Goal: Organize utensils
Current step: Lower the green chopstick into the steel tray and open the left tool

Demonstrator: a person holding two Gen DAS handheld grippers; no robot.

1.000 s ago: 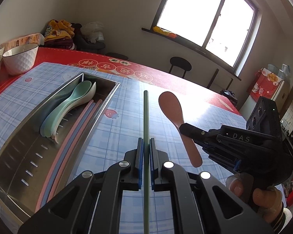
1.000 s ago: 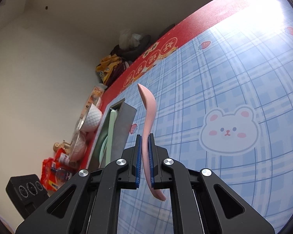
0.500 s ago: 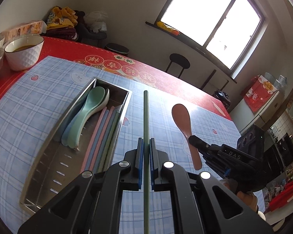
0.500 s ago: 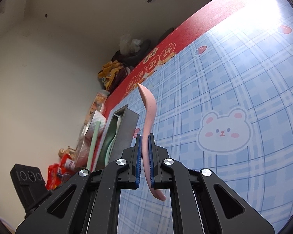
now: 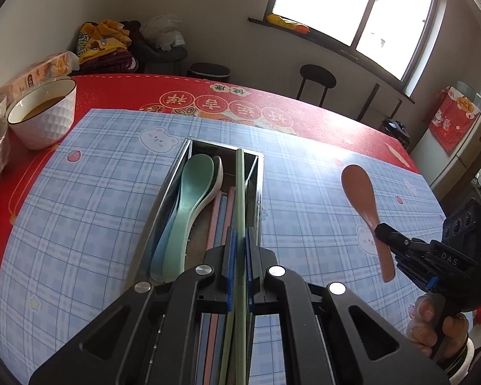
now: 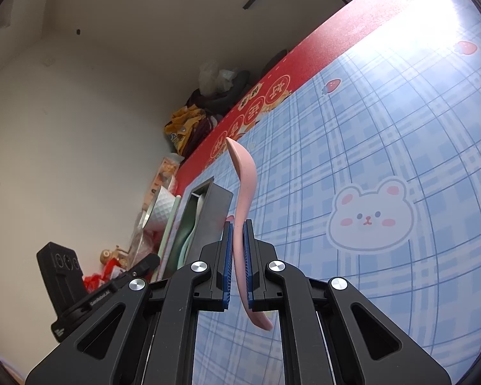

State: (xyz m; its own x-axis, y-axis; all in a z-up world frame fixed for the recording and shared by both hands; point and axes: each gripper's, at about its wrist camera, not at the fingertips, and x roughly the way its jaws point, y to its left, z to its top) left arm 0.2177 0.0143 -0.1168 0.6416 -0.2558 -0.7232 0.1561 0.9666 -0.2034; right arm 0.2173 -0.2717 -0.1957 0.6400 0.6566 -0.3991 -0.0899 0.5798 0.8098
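On a blue plaid mat (image 5: 89,211) over a red tablecloth (image 5: 304,112) below a window (image 5: 352,6), the left gripper (image 5: 238,240) clamps a green chopstick (image 5: 239,192) above the metal tray (image 5: 163,205), while the right gripper (image 6: 237,234) clamps a pink spoon (image 6: 245,179).

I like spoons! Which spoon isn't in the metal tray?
The pink plastic spoon, held in the right gripper above the checked mat; the green one lies in the tray.
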